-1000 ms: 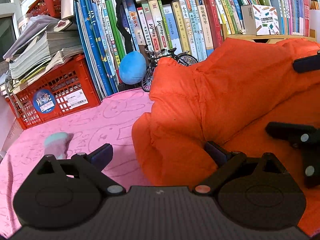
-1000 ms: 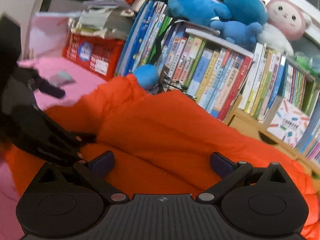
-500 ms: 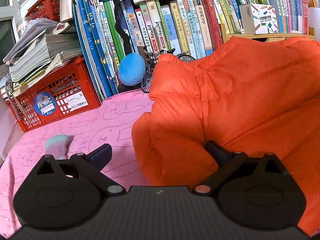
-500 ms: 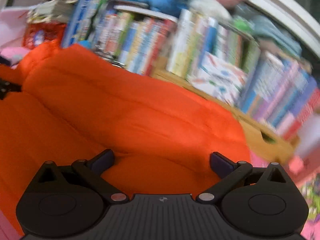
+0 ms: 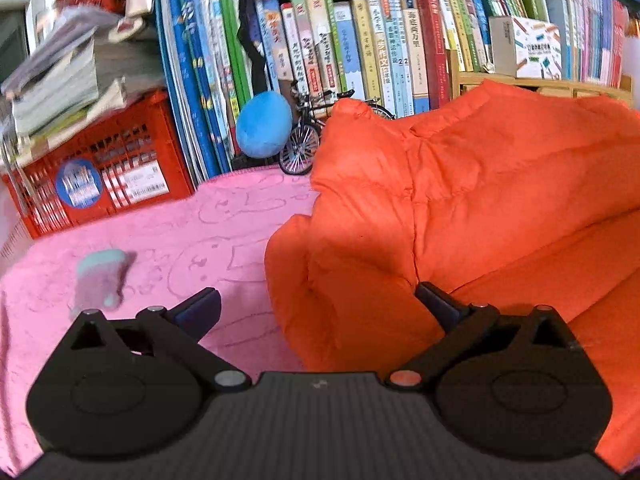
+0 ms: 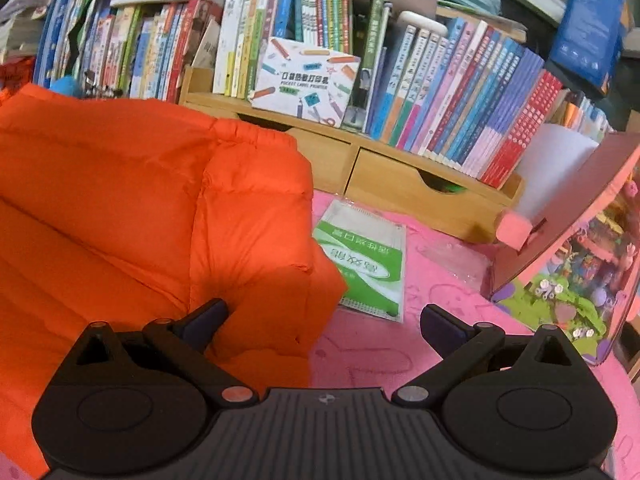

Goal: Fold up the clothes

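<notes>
Orange puffer jacket (image 5: 460,216) lies bunched on the pink surface (image 5: 224,232), each spread, empty hand-held gripper, left (image 5: 318,300) and right (image 6: 324,316), straddling one outer edge, seemingly placed to seize opposite sides.

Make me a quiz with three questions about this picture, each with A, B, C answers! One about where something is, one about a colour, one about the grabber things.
1. Where is the toy bicycle?
A. in front of the books
B. inside the red crate
C. on top of the jacket

2. What colour is the puffy jacket?
A. green
B. orange
C. blue

3. How are the two grippers?
A. both squeezing the jacket
B. one open, one shut
C. both open

Answers:
1 A, it stands by the book spines next to the blue ball.
2 B, it is bright orange in both views.
3 C, the left gripper and the right gripper have fingers spread wide, clamping nothing.
</notes>
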`<state>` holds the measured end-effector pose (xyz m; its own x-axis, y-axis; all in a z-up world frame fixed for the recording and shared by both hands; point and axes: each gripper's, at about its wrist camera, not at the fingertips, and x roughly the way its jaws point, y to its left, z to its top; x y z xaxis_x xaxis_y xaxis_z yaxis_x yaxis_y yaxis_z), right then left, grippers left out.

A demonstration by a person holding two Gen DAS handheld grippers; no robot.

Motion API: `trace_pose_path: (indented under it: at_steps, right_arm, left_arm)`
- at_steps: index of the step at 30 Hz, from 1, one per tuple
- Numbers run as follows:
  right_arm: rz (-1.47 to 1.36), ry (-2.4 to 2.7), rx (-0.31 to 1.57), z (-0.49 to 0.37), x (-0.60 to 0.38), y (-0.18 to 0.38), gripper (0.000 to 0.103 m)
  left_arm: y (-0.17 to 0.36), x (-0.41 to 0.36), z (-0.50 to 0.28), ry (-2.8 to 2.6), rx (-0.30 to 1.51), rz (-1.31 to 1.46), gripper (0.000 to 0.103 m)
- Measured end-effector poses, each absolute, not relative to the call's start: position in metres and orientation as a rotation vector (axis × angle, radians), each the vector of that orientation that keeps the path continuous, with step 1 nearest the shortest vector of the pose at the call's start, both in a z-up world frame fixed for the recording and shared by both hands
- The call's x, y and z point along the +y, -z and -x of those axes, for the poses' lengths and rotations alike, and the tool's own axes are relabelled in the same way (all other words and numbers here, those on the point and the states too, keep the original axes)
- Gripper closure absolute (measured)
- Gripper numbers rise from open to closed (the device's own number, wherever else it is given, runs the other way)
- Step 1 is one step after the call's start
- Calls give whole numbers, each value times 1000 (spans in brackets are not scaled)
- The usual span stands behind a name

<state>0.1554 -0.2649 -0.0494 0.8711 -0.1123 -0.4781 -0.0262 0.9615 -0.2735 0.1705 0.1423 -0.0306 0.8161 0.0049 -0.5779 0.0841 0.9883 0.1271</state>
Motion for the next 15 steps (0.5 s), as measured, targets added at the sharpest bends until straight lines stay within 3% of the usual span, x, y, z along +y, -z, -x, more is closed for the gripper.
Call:
trace_pose_path:
  at_steps: [15]
  right_arm:
    - [196,4,592,-172,-270,52,0]
  left_arm:
    - [33,150,-176,56,655,-67,0]
